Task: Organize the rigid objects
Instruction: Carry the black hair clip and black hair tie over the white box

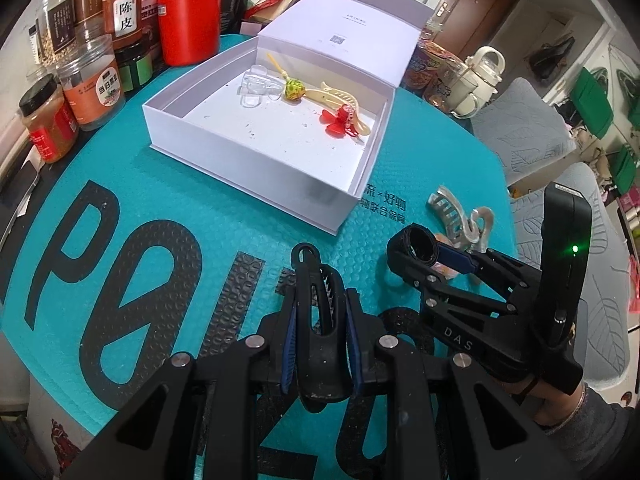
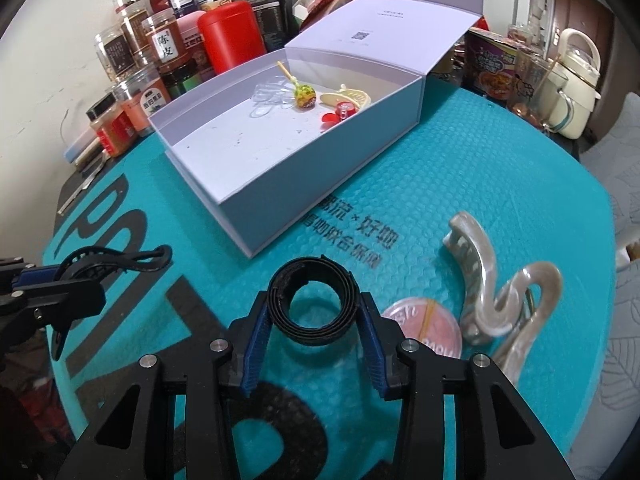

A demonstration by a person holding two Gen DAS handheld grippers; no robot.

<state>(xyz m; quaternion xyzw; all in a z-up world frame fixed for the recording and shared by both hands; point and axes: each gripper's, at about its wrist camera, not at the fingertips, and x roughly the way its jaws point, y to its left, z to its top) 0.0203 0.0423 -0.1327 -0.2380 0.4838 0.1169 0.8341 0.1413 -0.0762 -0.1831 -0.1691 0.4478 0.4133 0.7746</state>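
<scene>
My left gripper (image 1: 320,320) is shut on a black hair claw clip (image 1: 320,308), held just above the teal mat; it also shows in the right wrist view (image 2: 116,262). My right gripper (image 2: 316,320) is shut on a black coiled band ring (image 2: 314,304), seen in the left wrist view too (image 1: 420,246). An open white box (image 1: 248,148) lies ahead, holding a clear clip (image 1: 256,86), a green lollipop (image 1: 294,88), a cream claw clip (image 1: 340,98) and a red flower clip (image 1: 338,122). A pearly claw clip (image 2: 492,284) and a pink round disc (image 2: 424,320) lie on the mat right of my right gripper.
Jars and a red canister (image 1: 188,20) crowd the back left. Instant noodle cups (image 2: 496,66) and a cream kettle (image 2: 572,84) stand at the back right. The teal bubble mat (image 1: 160,184) covers the table; a grey cushioned chair (image 1: 528,128) is beyond its right edge.
</scene>
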